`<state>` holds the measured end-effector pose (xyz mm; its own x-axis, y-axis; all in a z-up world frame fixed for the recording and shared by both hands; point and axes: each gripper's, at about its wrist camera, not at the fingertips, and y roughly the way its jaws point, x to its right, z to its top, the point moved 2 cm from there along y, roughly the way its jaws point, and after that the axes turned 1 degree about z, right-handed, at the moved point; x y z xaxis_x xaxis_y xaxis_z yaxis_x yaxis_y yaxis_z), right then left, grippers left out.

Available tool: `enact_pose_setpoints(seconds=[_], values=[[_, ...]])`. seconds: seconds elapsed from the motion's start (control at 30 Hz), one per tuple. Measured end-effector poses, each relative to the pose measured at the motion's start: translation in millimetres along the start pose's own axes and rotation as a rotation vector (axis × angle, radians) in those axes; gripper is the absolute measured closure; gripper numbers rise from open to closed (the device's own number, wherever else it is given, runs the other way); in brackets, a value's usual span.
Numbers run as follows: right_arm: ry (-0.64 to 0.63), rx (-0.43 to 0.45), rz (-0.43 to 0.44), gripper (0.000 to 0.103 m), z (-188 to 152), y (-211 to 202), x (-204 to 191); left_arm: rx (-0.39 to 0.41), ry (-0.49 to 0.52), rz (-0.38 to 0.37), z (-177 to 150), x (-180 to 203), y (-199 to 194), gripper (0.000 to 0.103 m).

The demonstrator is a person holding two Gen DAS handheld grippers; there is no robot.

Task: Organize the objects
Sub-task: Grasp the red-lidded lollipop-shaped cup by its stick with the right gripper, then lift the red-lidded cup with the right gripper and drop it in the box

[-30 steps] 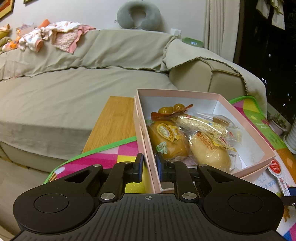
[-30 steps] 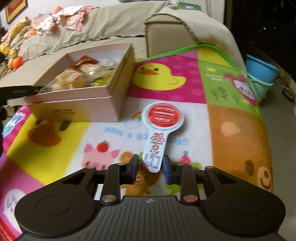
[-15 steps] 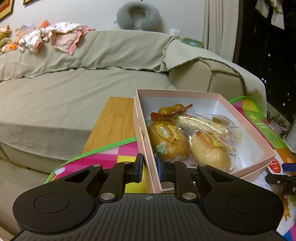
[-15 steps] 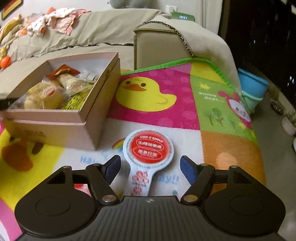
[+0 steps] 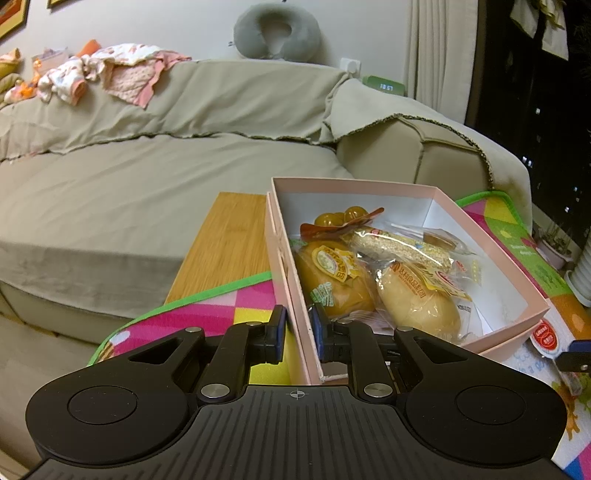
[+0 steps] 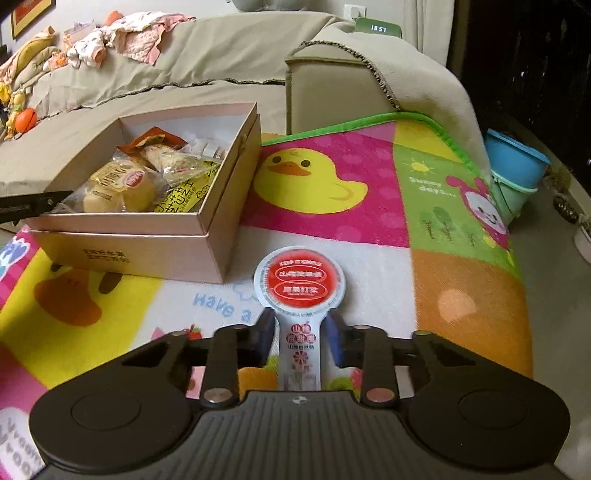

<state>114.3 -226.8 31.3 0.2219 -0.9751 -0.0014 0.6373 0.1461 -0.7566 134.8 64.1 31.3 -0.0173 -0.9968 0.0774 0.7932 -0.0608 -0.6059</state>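
From your left wrist camera you see one pink cardboard box [image 5: 491,240], open at the top, standing on a colourful play mat [image 5: 207,317] that covers part of one wooden table [image 5: 229,243]. Your left gripper [image 5: 297,330] points down at a slant toward the box's near corner, and its two blue-padded jaws are clamped on the box's near side wall, one pad outside and one inside. Inside the box lie two wrapped round buns [image 5: 417,306] side by side, one long sesame-coated snack bar [image 5: 399,247] in clear wrap across them, and one orange-wrapped packet [image 5: 340,221] toward the far wall; smaller packets beneath are too hidden to count. At the right edge, just past the box's corner, one red-and-white paddle-shaped packet [image 5: 546,338] shows in part on the mat. Behind everything stretches one beige-covered sofa [image 5: 147,177], with a heap of baby clothes [image 5: 110,75] on its back and one grey neck pillow [image 5: 277,31] above. From your right wrist camera you see the same box [image 6: 147,254] at the left, the mat [image 6: 369,221] with its yellow duck, and the packet [image 6: 301,291] lying flat just beside the box's near corner, round red head away from you. Your right gripper [image 6: 301,341] tilts steeply down over it, and its jaws are closing, with the packet's narrow white stem between them; whether the pads already press on it you cannot tell. Two stacked tubs [image 6: 517,173], one blue over one green, stand beyond the mat at the right.
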Motion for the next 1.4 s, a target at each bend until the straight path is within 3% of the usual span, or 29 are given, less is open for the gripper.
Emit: enact_pose_setpoints(seconds=[0.13, 0.2, 0.27, 0.37, 0.5, 0.7, 0.73, 1.03, 1.27, 1.4], values=[[-0.031, 0.027, -0.03, 0.074, 0.6, -14.1, 2.2, 0.001, -0.002, -0.002, -0.5, 0.5, -0.6, 0.085], [-0.039, 0.035, -0.039, 0.057, 1.0, -14.5, 4.4, 0.001, -0.002, -0.003, -0.7, 0.6, -0.8, 0.085], [-0.035, 0.041, -0.045, 0.048, 1.4, -12.1, 5.8, 0.001, -0.004, -0.005, -0.7, 0.7, -1.0, 0.085], [-0.032, 0.036, -0.031, 0.047, 2.0, -4.4, 4.2, 0.0, -0.003, -0.004, -0.6, 0.4, -0.9, 0.085], [-0.032, 0.03, -0.027, 0.037, 3.8, 10.5, 0.2, 0.0, -0.003, -0.005, -0.8, 0.3, -1.0, 0.085], [-0.019, 0.029, -0.024, 0.038, 10.4, 35.7, -3.5, -0.002, 0.002, -0.002, -0.5, 1.0, -1.3, 0.085], [-0.018, 0.034, -0.025, 0.042, 11.8, 36.5, -4.7, -0.003, 0.003, -0.001, 0.0, 1.5, -1.3, 0.085], [-0.009, 0.019, -0.023, 0.042, 11.2, 32.7, -6.9, -0.004, 0.002, 0.001, -0.2, 1.6, -1.5, 0.085], [-0.037, 0.003, -0.021, 0.042, 1.2, 3.5, -2.7, -0.004, 0.0, 0.001, -0.3, 2.0, -1.6, 0.085], [-0.055, 0.07, -0.023, 0.042, 17.0, -30.7, -3.8, -0.004, 0.001, -0.001, -0.1, 2.3, -1.7, 0.085]])
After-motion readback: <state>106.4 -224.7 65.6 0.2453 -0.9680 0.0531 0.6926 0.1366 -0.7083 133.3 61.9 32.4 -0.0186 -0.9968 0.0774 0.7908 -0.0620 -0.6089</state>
